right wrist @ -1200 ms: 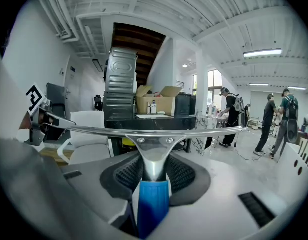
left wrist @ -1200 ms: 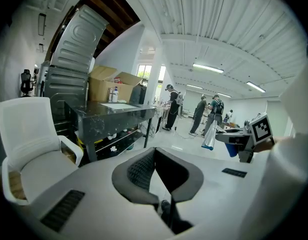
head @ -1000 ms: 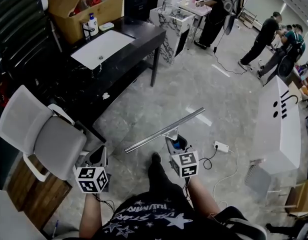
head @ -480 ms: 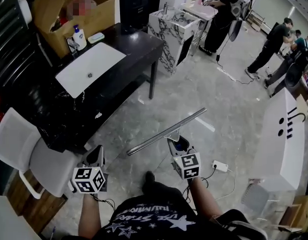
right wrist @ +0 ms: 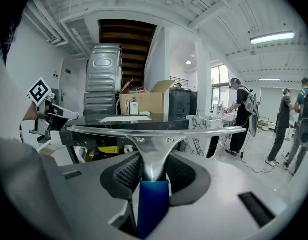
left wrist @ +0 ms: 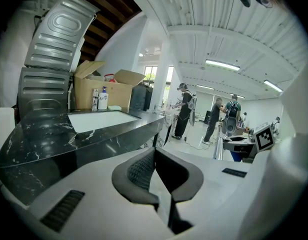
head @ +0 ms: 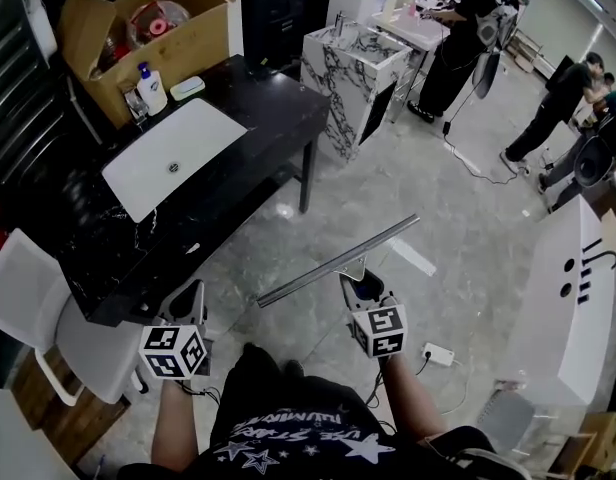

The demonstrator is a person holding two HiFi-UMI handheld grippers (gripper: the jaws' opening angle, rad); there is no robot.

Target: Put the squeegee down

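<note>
Black desk (head: 258, 103) at upper left, grey floor (head: 408, 183) below;
Right hand-held gripper (head: 358, 286) clamps the squeegee (head: 338, 261) mid-frame; left hand-held gripper (head: 190, 306) closed, empty, lower left.

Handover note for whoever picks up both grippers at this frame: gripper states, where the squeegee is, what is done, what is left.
Left gripper: jaws together, nothing between them, held low beside the black counter.
Right gripper: shut on the blue handle of the squeegee, with the blade roughly level and out in front.
The squeegee is in the air above the floor, touching no surface.
Done: no part of the put-down yet.
Left: lower the squeegee onto a surface, probably the counter to the left, then open the right gripper and back away.
</note>
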